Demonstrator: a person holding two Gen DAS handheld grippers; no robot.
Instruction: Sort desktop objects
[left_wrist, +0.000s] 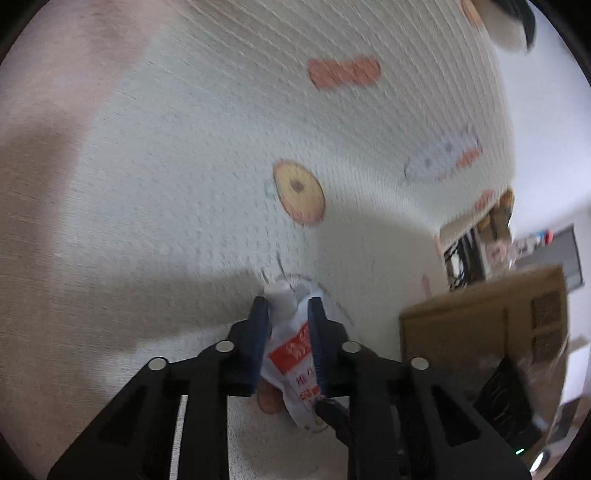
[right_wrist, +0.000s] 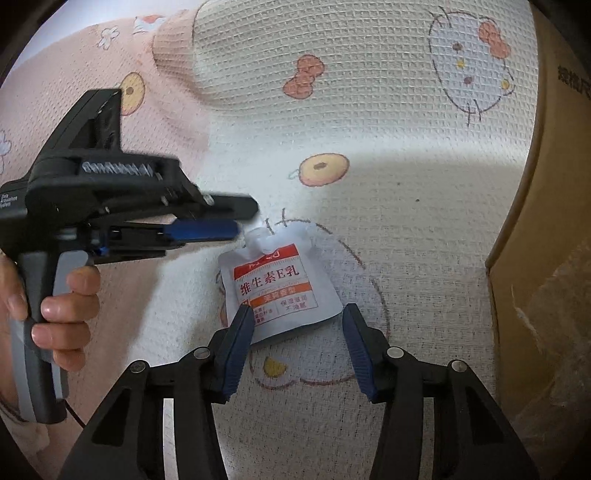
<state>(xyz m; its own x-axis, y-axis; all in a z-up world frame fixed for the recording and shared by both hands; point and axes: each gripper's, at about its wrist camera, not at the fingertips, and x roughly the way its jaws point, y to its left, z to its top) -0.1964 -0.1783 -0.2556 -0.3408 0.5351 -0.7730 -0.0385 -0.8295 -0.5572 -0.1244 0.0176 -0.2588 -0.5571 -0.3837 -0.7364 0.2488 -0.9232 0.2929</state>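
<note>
A: Where's the pouch (left_wrist: 291, 354)?
B: Pinched between the left gripper (left_wrist: 286, 314) fingers, cap poking past the tips.
A: And the right gripper (right_wrist: 299, 325)?
B: Spread wide, pouch's lower edge between its tips, box (right_wrist: 546, 258) to its right.

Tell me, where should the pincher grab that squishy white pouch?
Probably across its flat body, just below the cap, pinching the two faces. The pouch is thin and floppy, and its bottom corners look likely to fold. The left gripper comes from the cap end. In its own view its fingers straddle the neck. The right gripper is open at the bottom edge.
</note>
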